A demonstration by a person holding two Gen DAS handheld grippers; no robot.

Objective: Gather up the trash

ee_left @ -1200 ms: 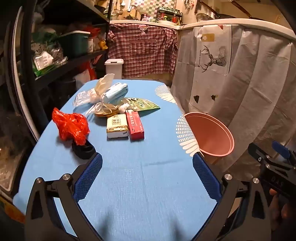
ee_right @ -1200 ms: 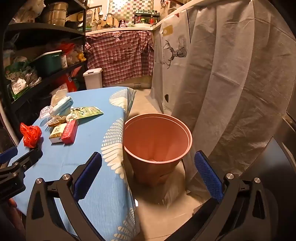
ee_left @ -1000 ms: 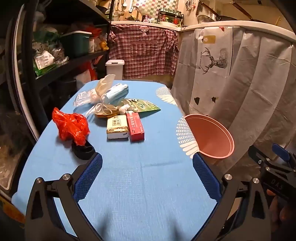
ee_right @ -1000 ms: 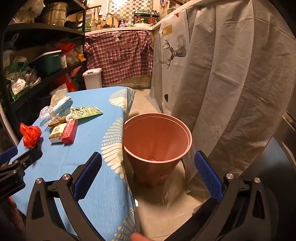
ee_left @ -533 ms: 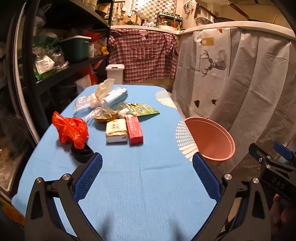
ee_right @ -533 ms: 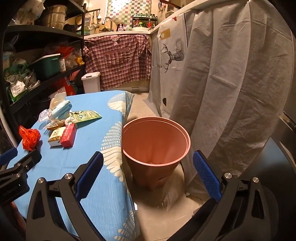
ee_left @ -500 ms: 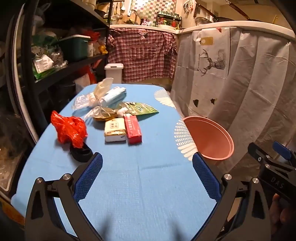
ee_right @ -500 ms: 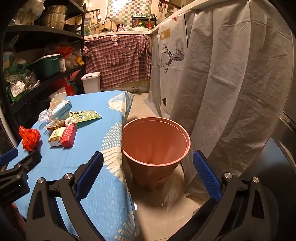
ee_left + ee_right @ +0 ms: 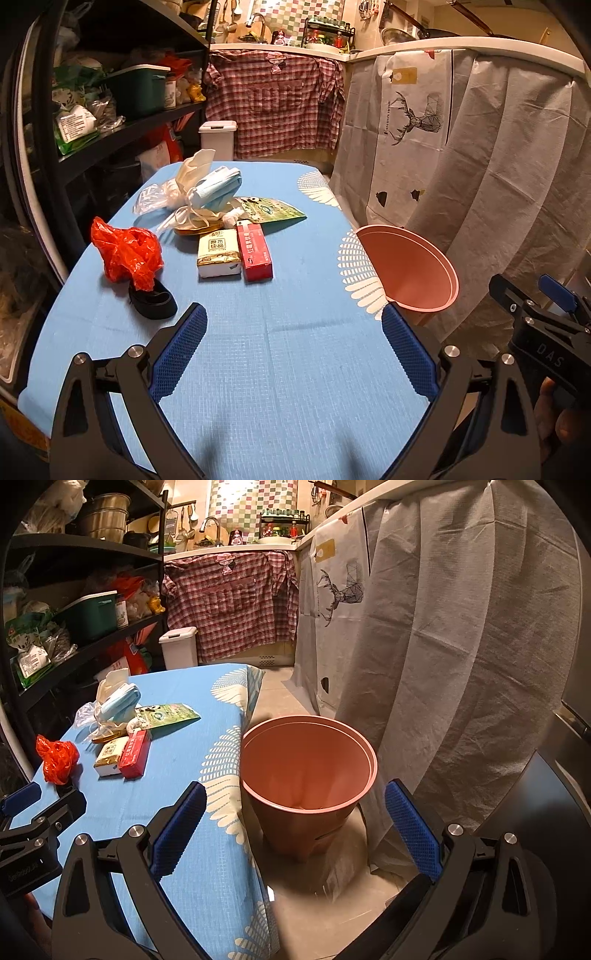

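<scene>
Little has shifted over the last second: both views have drifted only slightly, and nothing on the table (image 9: 288, 369) has been touched. Collecting has not yet begun, I judge; this is the approach before the first pick. The left gripper (image 9: 291, 343) hangs over the blue cloth with its jaws spread wide and nothing between them. Ahead of its left jaw lie a black band (image 9: 152, 298) and a crumpled red bag (image 9: 125, 254), touching; farther ahead, between the jaw lines, a tissue pack (image 9: 218, 253) and a red box (image 9: 254, 250) sit side by side, with a green packet (image 9: 271, 212) and a heap of masks and wrappers (image 9: 201, 192) beyond. The right gripper (image 9: 293, 825) is likewise wide open and empty, with the pink bin (image 9: 308, 771) standing on the floor straight ahead between its jaws, just beside the table edge. Next the left gripper probably needs to go forward and down onto the nearest piece, likely the bag, then close gently, since thin plastic may slip.
</scene>
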